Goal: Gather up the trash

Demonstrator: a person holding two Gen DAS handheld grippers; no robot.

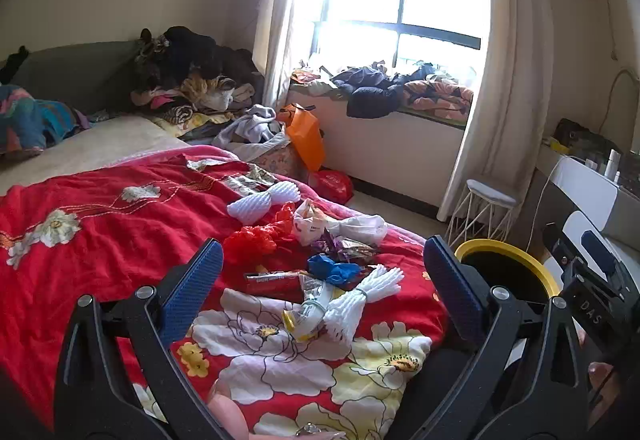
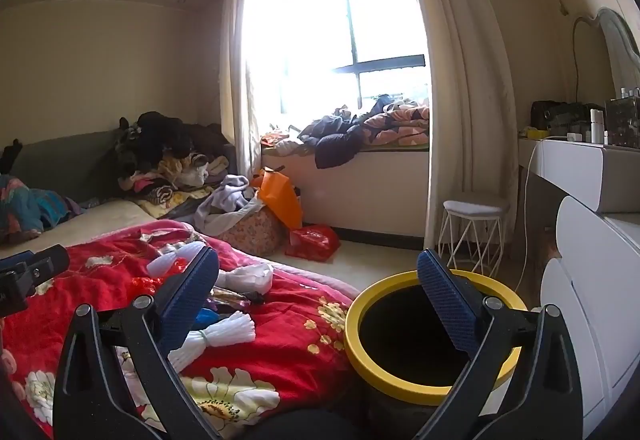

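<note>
While both grippers hang open and empty, our left gripper frames the trash between its fingers on the bed; we should descend squarely, pinch one piece, then carry it right to the bin beneath our right gripper.

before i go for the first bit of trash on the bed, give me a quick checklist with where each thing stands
1. Left gripper open and empty: ok, jaws wide, nothing between them.
2. Right gripper open and empty: ok.
3. Bin within reach and uncovered: ok, its yellow rim sits beside the bed edge, mouth open.
4. Trash in view: ok, white foam sleeve, blue glove and red plastic bag lie on the red quilt.
5. Nearest piece free to lift: cannot tell, the foam sleeve touches a yellow wrapper.
6. Bin has room: cannot tell, inside is dark.
</note>
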